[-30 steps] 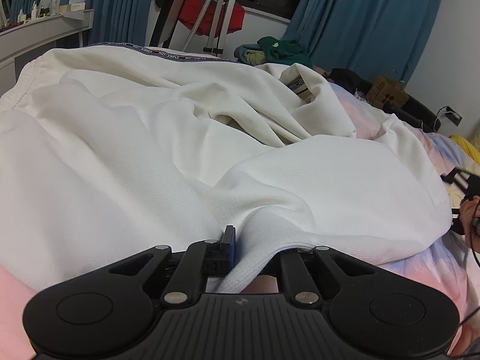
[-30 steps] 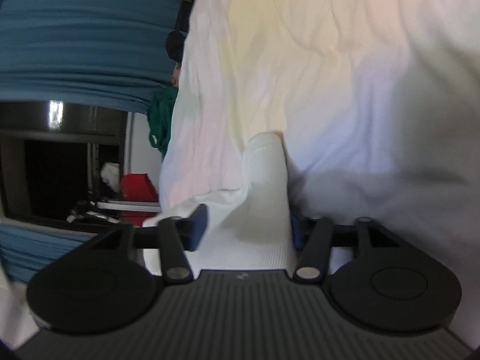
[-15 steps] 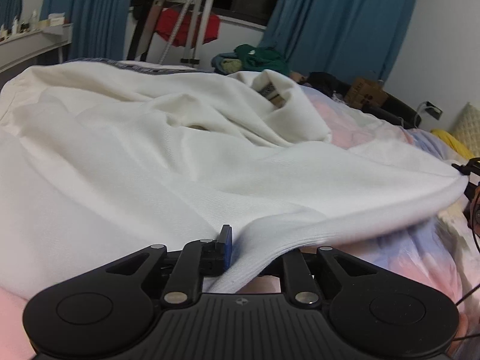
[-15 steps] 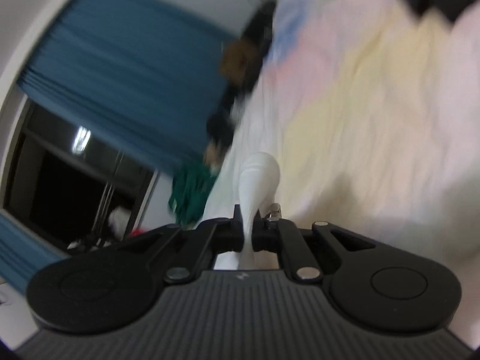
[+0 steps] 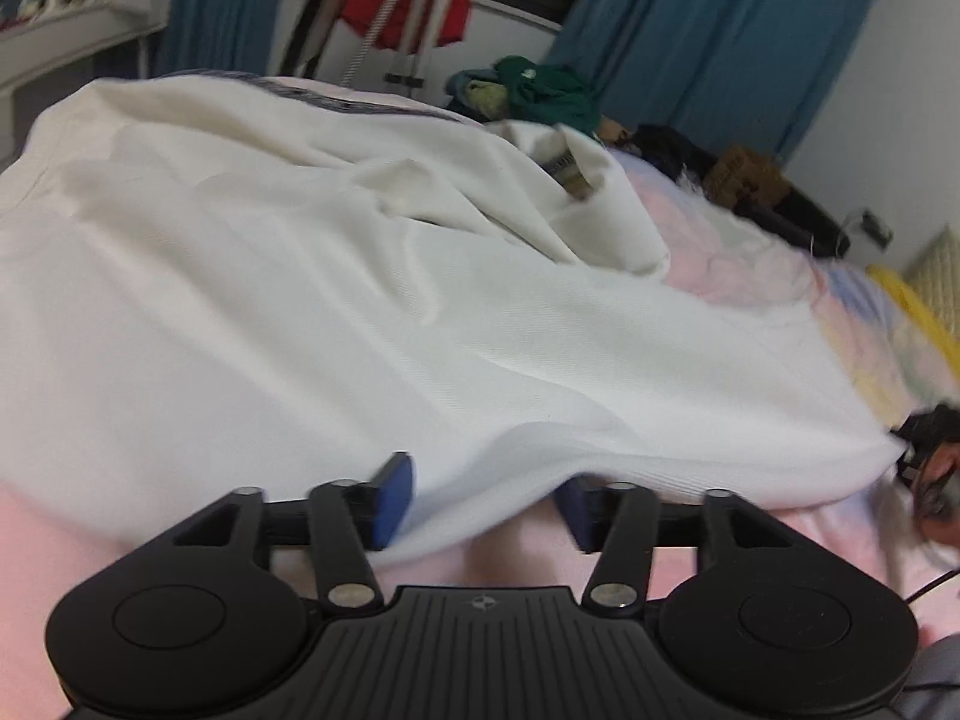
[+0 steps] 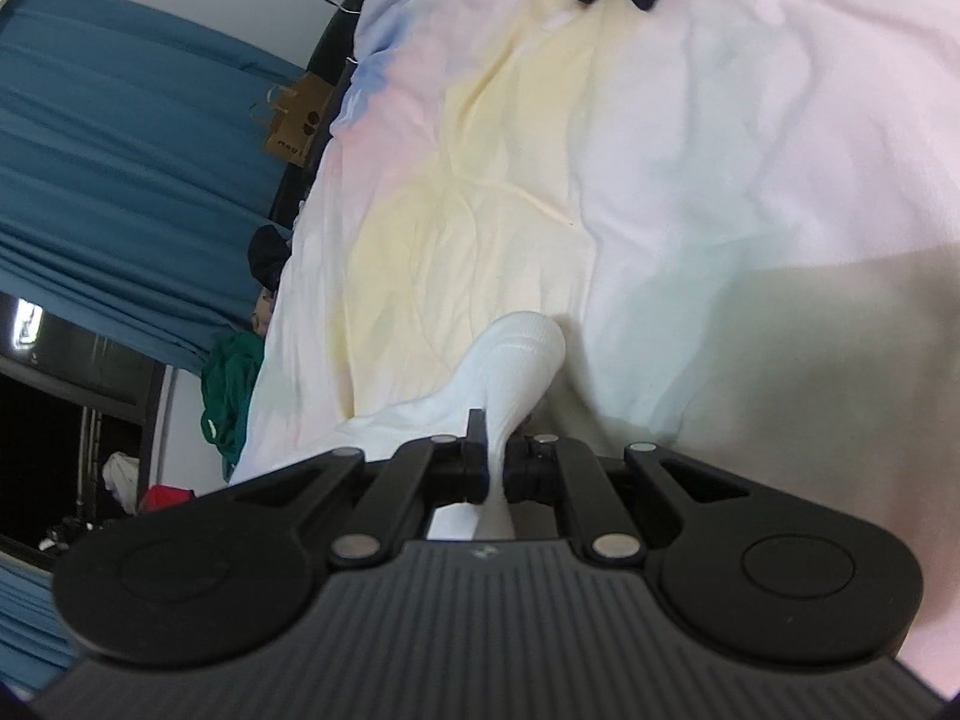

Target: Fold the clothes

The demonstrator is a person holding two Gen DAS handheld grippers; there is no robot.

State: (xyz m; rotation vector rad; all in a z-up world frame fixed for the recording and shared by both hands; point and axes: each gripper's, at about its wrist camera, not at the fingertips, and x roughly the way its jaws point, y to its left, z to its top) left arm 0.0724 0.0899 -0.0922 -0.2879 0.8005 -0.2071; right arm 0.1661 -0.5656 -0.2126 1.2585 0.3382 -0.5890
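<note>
White garment [image 5: 360,324] cut off left; far room blurred; right gripper [image 5: 927,468] half out of frame

The left wrist view is being taken from low over the bed, close behind the left gripper [image 5: 483,507], and is being aimed forward across the white garment [image 5: 360,312] toward the blue curtains [image 5: 708,30] and the drying rack [image 5: 414,6] at the far wall. The right wrist view is being taken from just behind the right gripper [image 6: 495,459], rolled onto its side, so that the pastel bedsheet [image 6: 660,180] is being seen close and slanted. Shared by both views are being shown the white garment [image 6: 510,360], the bedsheet [image 5: 750,264], the curtains [image 6: 120,150], the green clothing [image 5: 540,90] [image 6: 231,390] and the cardboard box [image 5: 744,171] [image 6: 297,120].
</note>
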